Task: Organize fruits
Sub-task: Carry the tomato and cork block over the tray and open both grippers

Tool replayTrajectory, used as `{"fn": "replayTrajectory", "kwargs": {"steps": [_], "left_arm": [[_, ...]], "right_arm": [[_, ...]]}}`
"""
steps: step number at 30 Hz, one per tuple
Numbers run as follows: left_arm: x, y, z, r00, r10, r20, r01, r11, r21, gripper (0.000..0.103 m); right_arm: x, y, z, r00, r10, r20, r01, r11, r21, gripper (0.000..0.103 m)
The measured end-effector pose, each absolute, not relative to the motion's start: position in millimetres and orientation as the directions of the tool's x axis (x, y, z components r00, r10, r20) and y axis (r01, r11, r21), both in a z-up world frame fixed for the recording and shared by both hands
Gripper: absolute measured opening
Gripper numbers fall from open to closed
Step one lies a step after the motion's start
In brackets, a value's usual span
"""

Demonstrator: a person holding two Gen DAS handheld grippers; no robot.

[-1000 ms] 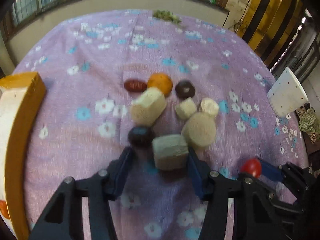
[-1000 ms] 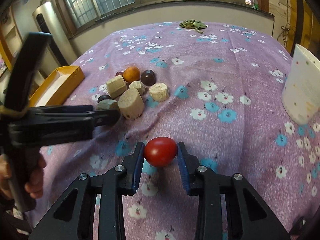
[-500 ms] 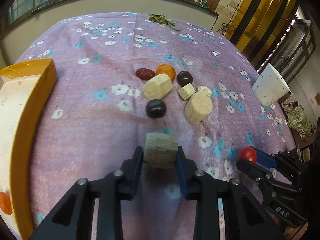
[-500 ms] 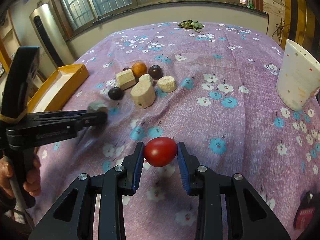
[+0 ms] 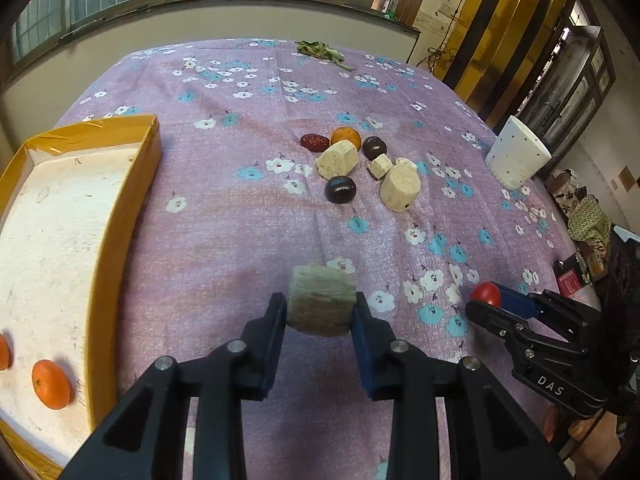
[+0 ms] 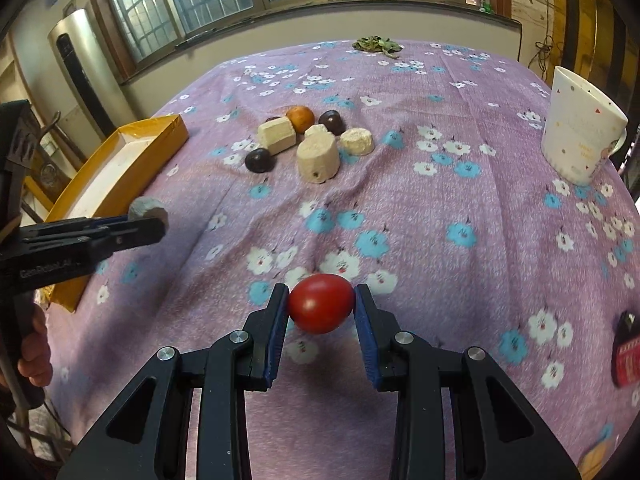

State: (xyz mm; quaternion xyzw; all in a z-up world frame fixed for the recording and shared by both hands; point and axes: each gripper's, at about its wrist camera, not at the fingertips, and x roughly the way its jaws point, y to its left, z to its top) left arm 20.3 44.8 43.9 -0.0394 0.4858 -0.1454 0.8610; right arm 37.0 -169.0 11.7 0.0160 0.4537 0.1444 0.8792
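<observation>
My left gripper [image 5: 320,312] is shut on a grey-beige block [image 5: 322,300] and holds it above the purple flowered cloth; it also shows in the right wrist view [image 6: 148,216]. My right gripper [image 6: 321,310] is shut on a red tomato [image 6: 321,308], also seen in the left wrist view [image 5: 485,295]. A pile lies mid-table: an orange [image 5: 345,137], a red date [image 5: 314,142], two dark round fruits [image 5: 340,189], and several beige blocks [image 5: 400,190]. A yellow-rimmed box [image 5: 132,208] at the left holds an orange fruit [image 5: 51,384].
A white dotted cup [image 6: 580,132] stands at the right of the table. Green leaves [image 6: 376,45] lie at the far edge. A small red and black object [image 6: 626,348] lies near the right edge. Windows line the wall behind.
My left gripper has lifted the grey-beige block from the pile and drawn it back toward the box side. My right gripper has pulled back slightly, still holding the tomato.
</observation>
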Motion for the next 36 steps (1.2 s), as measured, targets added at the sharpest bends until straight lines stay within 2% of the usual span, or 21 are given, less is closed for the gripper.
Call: {"fn": "replayTrajectory", "kwargs": {"steps": [17,27,36], "left_arm": [[11,130,68,0.549,-0.270,-0.791,0.143,0.963,-0.230,0.035],[10,217,70,0.586,-0.175,-0.791,0.006,0.977,-0.211,0.035],[18,286,57,0.579,-0.079,-0.811,-0.101,0.981,-0.167,0.035]], "right_arm": [[51,-61,46,0.553,0.334,-0.763,-0.387,0.914,0.119,0.032],[65,28,60,0.516,0.419,-0.747,-0.526,0.843,0.109,0.032],[77,107,47,0.452,0.458,-0.765,-0.623,0.776,0.096,0.032]]}}
